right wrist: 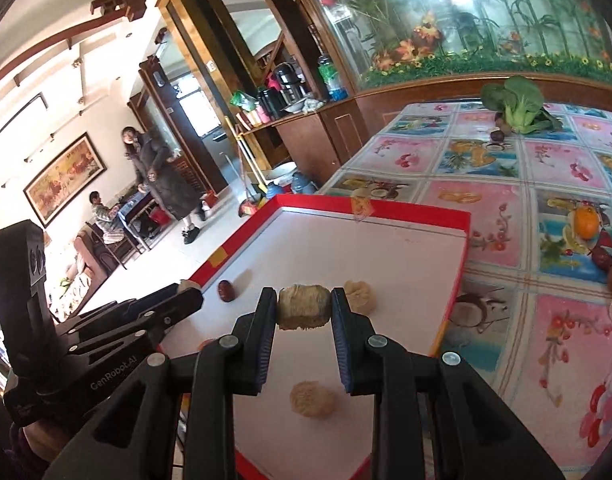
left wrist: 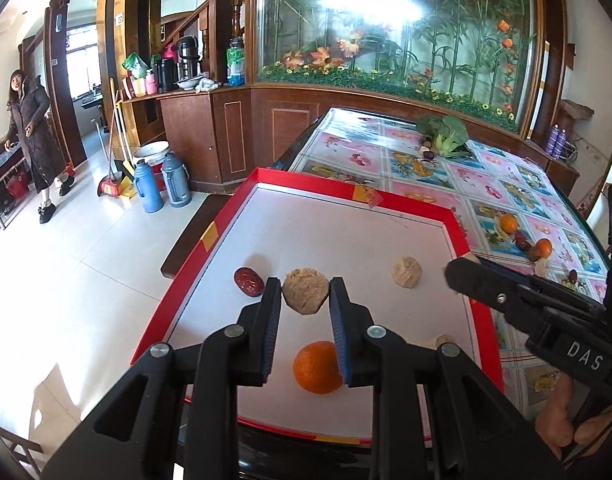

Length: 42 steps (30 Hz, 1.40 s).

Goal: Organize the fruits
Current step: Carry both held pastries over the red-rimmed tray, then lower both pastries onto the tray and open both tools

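Left gripper (left wrist: 306, 290) jaws narrowly pinch a tan lump (left wrist: 306, 290).

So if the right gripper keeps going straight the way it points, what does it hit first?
Probably the white floor of the red tray, near the tan lump just beyond the piece it holds; depth is unclear.

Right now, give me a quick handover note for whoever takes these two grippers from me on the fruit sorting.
Left gripper: shut on a tan, rough lump, over the tray.
Right gripper: shut on a second tan fibrous lump, also over the tray.
In the red-rimmed white tray: a dark red date, an orange mandarin, and tan lumps lying loose.
Left: two more mandarins and dark dates on the floral tablecloth. Leafy green vegetable at the far end, untouched.
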Tool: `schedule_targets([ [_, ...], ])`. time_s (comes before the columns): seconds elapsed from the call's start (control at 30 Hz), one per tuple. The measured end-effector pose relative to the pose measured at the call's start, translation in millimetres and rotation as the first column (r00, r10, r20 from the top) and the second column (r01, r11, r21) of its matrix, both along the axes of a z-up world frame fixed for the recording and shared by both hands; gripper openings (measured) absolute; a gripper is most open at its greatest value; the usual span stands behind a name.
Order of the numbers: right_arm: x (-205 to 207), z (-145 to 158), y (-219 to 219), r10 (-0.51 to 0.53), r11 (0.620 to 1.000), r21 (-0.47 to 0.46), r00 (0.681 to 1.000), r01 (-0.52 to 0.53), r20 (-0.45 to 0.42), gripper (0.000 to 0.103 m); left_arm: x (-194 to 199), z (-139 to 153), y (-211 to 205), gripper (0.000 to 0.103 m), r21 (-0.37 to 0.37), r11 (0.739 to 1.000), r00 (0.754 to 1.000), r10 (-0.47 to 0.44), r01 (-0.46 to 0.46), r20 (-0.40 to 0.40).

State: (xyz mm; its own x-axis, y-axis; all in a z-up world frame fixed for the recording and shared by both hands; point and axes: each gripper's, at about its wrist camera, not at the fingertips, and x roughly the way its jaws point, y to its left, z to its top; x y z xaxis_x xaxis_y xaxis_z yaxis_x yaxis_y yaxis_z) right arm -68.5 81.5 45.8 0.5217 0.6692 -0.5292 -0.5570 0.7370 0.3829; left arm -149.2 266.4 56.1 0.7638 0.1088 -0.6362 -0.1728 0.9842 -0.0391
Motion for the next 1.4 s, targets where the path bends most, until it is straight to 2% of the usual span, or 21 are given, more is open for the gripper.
schedule_targets([
  [0.17,30,6,8,-0.017,0.997,-0.07,0.998,0.013,-0.06,0.026,17,-1,2,0.026,0.036,0.999,1.0,0.016,-0.015,-0.024],
  [0.33,48,-1,24,-0.035,0.985,-0.174,0.993,0.014,-0.115,0.026,45,5,6,0.026,0.071,0.997,0.998,0.038,-0.034,-0.045],
  [0.47,55,-13,29,-0.056,0.978,-0.208,0.986,0.022,-0.156,0.026,68,-4,8,0.026,0.044,0.999,0.991,0.018,-0.013,-0.129],
  [0.6,61,-24,33,-0.078,0.968,-0.249,0.979,0.029,-0.191,0.026,73,-14,4,0.026,0.038,0.999,0.985,-0.005,0.012,-0.17],
  [1.1,60,-27,38,-0.065,0.959,-0.284,0.983,0.014,-0.173,0.027,82,-35,0,0.027,0.049,0.999,0.968,0.002,0.01,-0.252],
  [1.27,55,-24,34,-0.05,0.968,-0.251,0.987,0.011,-0.151,0.028,83,-40,-2,0.027,0.057,0.998,0.962,0.008,0.008,-0.272],
  [1.3,53,-22,32,-0.042,0.971,-0.237,0.987,0.005,-0.153,0.03,82,-39,-2,0.031,0.063,0.998,0.964,0.011,0.006,-0.267],
  [1.4,47,-12,24,-0.03,0.982,-0.188,0.992,0.007,-0.122,0.036,80,-37,-1,0.06,0.078,0.997,0.966,0.029,-0.01,-0.259],
])
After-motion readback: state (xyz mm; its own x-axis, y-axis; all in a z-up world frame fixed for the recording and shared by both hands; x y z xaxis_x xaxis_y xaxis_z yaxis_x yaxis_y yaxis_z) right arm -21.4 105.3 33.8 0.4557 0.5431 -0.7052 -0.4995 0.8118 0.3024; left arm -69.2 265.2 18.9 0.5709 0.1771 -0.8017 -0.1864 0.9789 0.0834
